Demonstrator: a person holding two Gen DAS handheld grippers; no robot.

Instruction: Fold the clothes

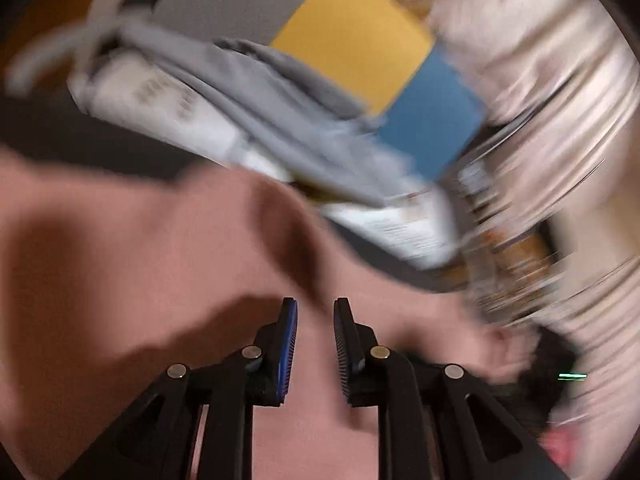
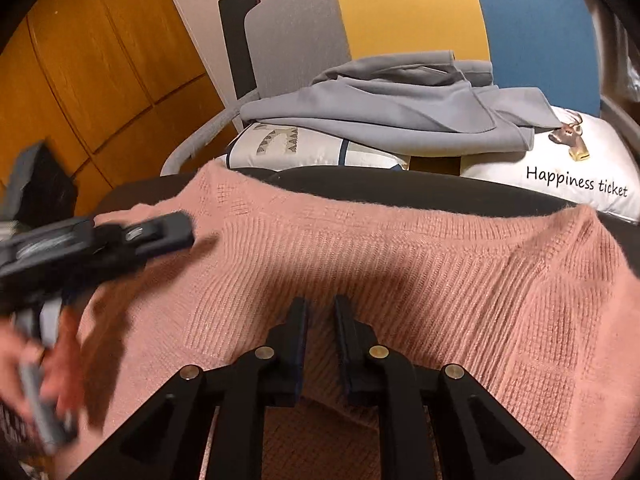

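Behind the pink ribbed sweater [image 2: 400, 272] spread over a dark surface [image 2: 400, 190], a chair [image 2: 408, 8] carries a smooth grey garment [image 2: 384, 108] on printed pillows [image 2: 580, 168]. Both the left gripper [image 1: 316, 308] and right gripper [image 2: 321, 306] hover slightly parted above the knit, gripping nothing.

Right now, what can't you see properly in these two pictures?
- Left wrist view: everything is smeared by motion blur; the printing on the white cushion can't be read.
- Right wrist view: the left tongs are blurred, so open or shut is unclear.
- Right wrist view: the pink sweater runs past the bottom edge behind the right tongs.
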